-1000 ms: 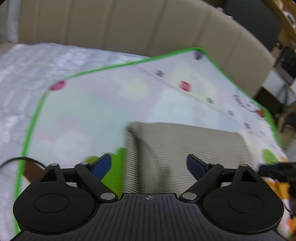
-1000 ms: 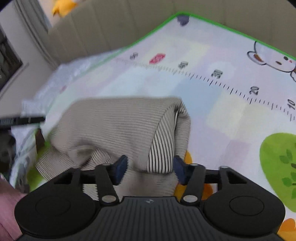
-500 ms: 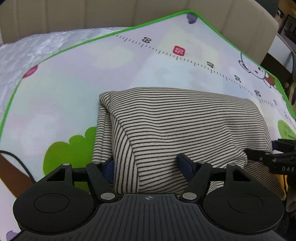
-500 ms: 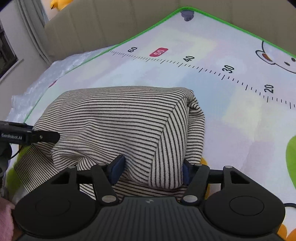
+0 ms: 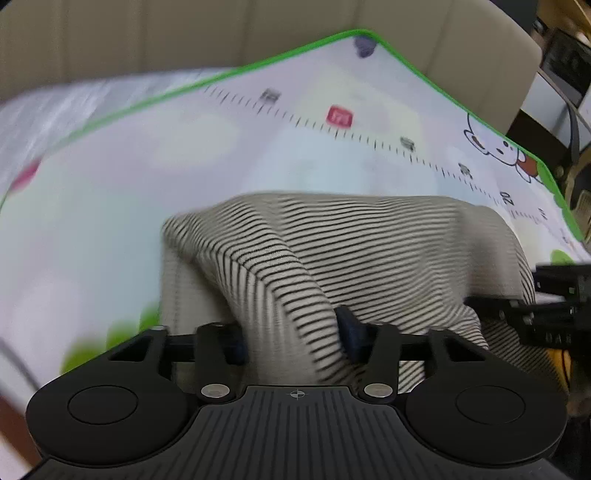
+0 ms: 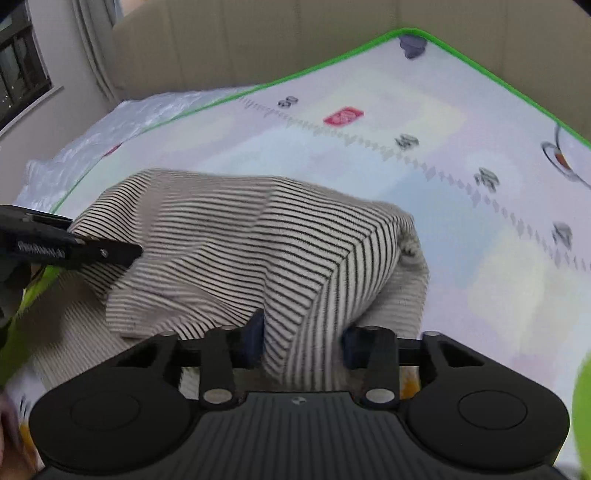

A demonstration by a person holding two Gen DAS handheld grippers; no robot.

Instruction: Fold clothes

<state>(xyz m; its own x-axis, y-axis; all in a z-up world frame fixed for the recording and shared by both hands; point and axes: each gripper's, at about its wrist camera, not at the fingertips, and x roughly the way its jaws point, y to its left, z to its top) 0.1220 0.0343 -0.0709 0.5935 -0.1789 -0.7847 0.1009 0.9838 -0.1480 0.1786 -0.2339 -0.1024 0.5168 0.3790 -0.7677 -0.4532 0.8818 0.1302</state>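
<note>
A cream garment with thin black stripes [image 5: 369,251] lies bunched on a colourful play mat [image 5: 184,166]. My left gripper [image 5: 291,332] is shut on a fold of its near left edge, which rises as a ridge from the jaws. My right gripper [image 6: 301,339] is shut on a fold of its near right edge [image 6: 295,258]. Each gripper shows in the other's view: the right one at the right side [image 5: 546,306], the left one at the left side [image 6: 55,247]. The cloth hides most of the blue pads.
The mat has a green border [image 5: 424,62], a printed ruler scale [image 6: 406,144] and a cartoon bear [image 5: 506,151]. A beige padded headboard [image 5: 221,33] runs behind it. White bedding [image 6: 110,133] lies left of the mat. Furniture stands at far right [image 5: 565,62].
Both pairs of jaws have closed in on the striped cloth. The gripped folds have lifted and the garment bunches up between the grippers; both views are blurred by motion.
</note>
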